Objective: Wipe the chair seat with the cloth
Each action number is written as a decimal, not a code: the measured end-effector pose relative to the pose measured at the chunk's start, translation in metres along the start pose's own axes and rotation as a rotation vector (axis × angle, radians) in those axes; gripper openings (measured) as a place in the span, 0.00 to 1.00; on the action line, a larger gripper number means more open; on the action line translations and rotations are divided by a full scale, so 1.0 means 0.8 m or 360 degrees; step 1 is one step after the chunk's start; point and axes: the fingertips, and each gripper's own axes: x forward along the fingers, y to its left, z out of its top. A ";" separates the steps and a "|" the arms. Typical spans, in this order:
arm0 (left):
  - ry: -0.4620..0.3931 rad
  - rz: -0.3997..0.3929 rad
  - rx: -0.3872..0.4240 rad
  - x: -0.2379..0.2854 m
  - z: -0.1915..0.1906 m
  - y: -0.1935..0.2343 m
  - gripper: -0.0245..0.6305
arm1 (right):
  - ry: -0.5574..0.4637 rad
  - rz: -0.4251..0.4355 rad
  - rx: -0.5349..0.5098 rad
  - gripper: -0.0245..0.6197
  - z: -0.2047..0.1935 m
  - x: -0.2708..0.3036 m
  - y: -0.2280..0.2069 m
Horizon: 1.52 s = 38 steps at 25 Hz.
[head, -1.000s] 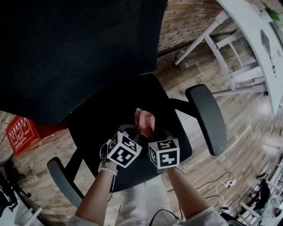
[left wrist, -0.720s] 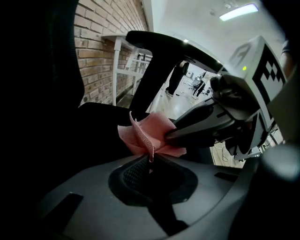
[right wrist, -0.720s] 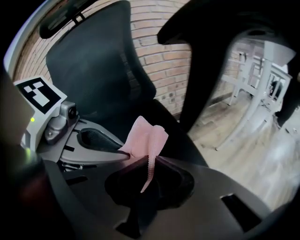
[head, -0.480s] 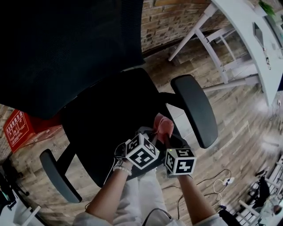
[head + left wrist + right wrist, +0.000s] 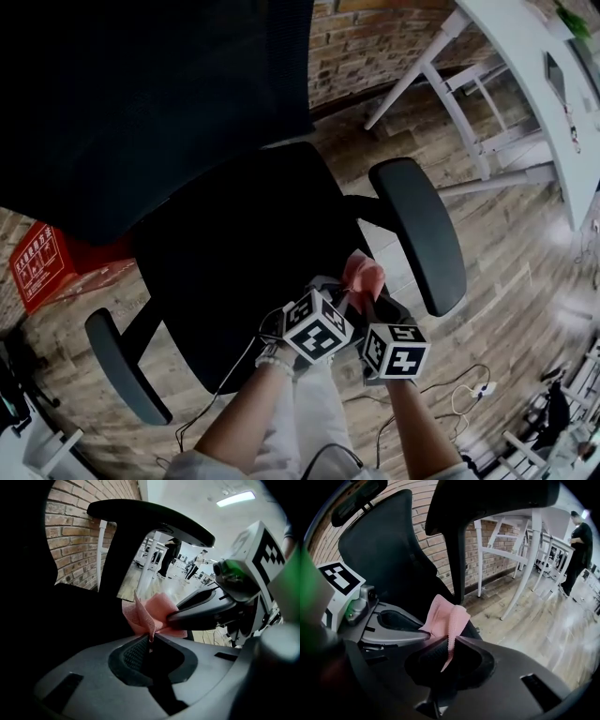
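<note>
**A:** How far along is the wiping?

**B:** Hard to score. The black chair seat (image 5: pixel 234 244) shows no mark or sheen that tells wiped from unwiped. By where the pink cloth (image 5: pixel 362 272) sits, I judge a stroke is ending at the seat's front corner, just beside the armrest (image 5: pixel 419 234) on the person's right. The rest of the seat, towards the backrest and the other side, may still need a pass.

**A:** Who has the cloth?

**B:** Both. The left tool (image 5: pixel 149 641) has its jaws closed on a thin edge of it, and the right tool (image 5: pixel 449 645) pinches another fold, with a strip hanging down between its jaws. The cloth stands bunched between them.

**A:** Is it pressed on the seat?

**B:** I cannot tell. It looks gathered upward more than spread flat, so little of it would be rubbing.

**A:** What differs from a second ago?

**B:** Then the cloth sat nearer the middle of the seat's front half. Half a second ago it was further towards that armrest, and now it is at the seat's edge. Both tools have travelled with it, side by side, with the same grip.
</note>
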 end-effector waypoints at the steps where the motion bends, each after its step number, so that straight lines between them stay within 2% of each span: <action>1: 0.0001 0.0009 -0.0015 -0.003 -0.004 0.005 0.09 | 0.0003 0.0013 -0.0009 0.12 0.001 0.003 0.006; 8: 0.0015 0.0103 -0.0126 -0.035 -0.037 0.048 0.09 | 0.0037 0.0129 -0.0106 0.12 0.012 0.029 0.064; 18: 0.0028 0.0312 -0.0373 -0.114 -0.116 0.128 0.09 | 0.0099 0.0373 -0.0332 0.12 0.032 0.080 0.191; 25: -0.0023 0.0515 -0.0667 -0.180 -0.177 0.181 0.09 | 0.0144 0.0592 -0.0512 0.12 0.045 0.112 0.292; 31: -0.0034 0.0709 -0.0897 -0.225 -0.220 0.206 0.09 | 0.0186 0.0751 -0.0719 0.12 0.047 0.125 0.365; 34: -0.0026 0.0752 -0.0938 -0.236 -0.234 0.211 0.09 | 0.0203 0.0803 -0.0804 0.12 0.045 0.129 0.388; 38: -0.0014 0.0742 -0.0913 -0.239 -0.239 0.210 0.09 | 0.0209 0.0797 -0.0814 0.12 0.042 0.129 0.391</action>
